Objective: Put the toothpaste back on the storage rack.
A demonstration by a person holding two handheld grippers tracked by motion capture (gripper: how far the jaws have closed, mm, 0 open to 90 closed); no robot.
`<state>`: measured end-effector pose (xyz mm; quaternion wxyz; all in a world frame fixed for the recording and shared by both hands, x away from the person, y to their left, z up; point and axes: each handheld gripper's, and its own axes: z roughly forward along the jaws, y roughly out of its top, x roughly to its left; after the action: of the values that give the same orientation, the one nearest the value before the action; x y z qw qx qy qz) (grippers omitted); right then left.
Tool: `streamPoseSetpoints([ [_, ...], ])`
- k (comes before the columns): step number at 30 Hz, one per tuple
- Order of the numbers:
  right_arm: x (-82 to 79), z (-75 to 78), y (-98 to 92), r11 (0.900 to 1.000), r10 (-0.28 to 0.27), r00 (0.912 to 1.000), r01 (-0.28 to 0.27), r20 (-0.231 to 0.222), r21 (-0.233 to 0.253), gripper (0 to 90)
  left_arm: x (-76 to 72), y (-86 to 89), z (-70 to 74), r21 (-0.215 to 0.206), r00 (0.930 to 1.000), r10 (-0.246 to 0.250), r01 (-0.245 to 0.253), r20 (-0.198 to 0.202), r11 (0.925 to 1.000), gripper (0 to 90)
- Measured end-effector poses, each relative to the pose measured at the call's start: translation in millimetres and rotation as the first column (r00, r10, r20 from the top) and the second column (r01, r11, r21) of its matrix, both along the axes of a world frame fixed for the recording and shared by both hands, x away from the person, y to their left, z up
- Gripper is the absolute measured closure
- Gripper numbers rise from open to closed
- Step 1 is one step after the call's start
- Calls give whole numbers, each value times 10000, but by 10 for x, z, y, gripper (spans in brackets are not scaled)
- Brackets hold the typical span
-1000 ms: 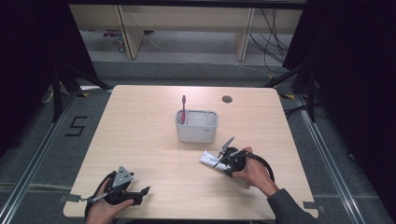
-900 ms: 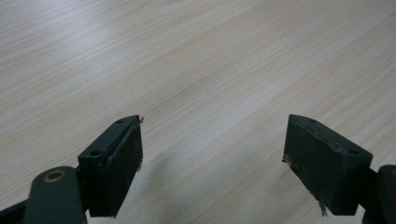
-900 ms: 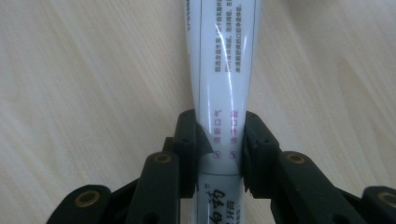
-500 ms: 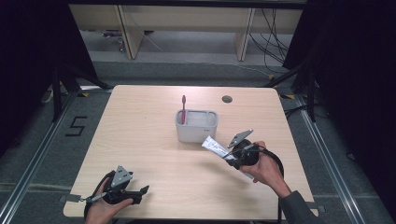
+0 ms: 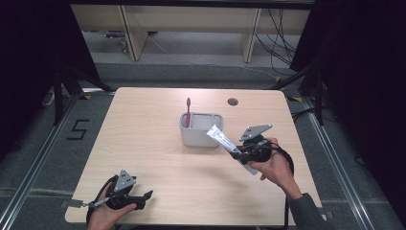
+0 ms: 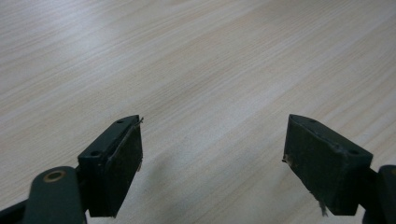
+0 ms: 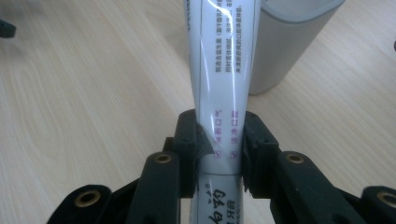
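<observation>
My right gripper [image 5: 238, 152] is shut on a white toothpaste tube [image 5: 221, 138], held in the air and tilted up toward the grey holder [image 5: 200, 136] at the table's middle. In the right gripper view the tube [image 7: 222, 65] rises between the jaws, with the holder's wall [image 7: 280, 46] just behind it. A red toothbrush [image 5: 188, 112] stands upright in the holder's left part. My left gripper [image 5: 146, 195] rests low near the front left edge of the table, open, with nothing between its pads [image 6: 120, 161].
The light wooden table [image 5: 143, 139] has a round cable hole [image 5: 233, 101] at the back right. Shelving and cables lie on the floor beyond the far edge. Bare wood lies under the left gripper's jaws.
My right gripper has lifted the toothpaste tube off the table and carried it up and toward the holder, tilting its far end upward. The left gripper has stayed put.
</observation>
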<state>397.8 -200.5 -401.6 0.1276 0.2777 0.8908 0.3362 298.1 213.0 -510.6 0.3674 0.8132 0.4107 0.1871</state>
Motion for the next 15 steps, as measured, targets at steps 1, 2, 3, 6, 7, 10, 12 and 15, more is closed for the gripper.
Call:
streamPoseSetpoints([
  [1, -7, 11, 10, 9997, -166, 9998, 164, 88, 170, 713, 2, -3, -5, -50, 10000, 21, -21, 10, 10000, 188],
  [2, 10, 26, 10, 9997, -69, 10000, 67, 60, 231, 713, 1, 4, -1, -15, 10000, -58, 58, -19, 10000, 189],
  [3, 6, 34, 23, 9990, -316, 9995, 314, 53, 332, 713, 3, 19, 6, 138, 9999, -154, 154, -64, 9998, 188],
  [6, 37, 78, 40, 9984, -316, 9995, 314, 50, 473, 713, 7, 34, 14, 268, 9998, -192, 193, -67, 9995, 189],
  [7, 46, 95, 49, 9978, -286, 9996, 285, 9, 595, 713, 7, 34, 15, 273, 9998, -197, 199, -65, 9994, 188],
  [10, 86, 151, 68, 9960, -225, 9995, 203, 243, 873, 713, 4, 22, 10, 164, 9998, -167, 168, -67, 9997, 188],
  [12, 119, 181, 91, 9956, -211, 9986, 165, 492, 921, 713, -3, 6, 5, -14, 10000, -39, 39, -23, 10000, 189],
  [15, 144, 222, 113, 9935, -266, 9987, 216, 440, 1118, 713, 3, 36, 22, 361, 9997, -229, 232, -93, 9991, 189],
])
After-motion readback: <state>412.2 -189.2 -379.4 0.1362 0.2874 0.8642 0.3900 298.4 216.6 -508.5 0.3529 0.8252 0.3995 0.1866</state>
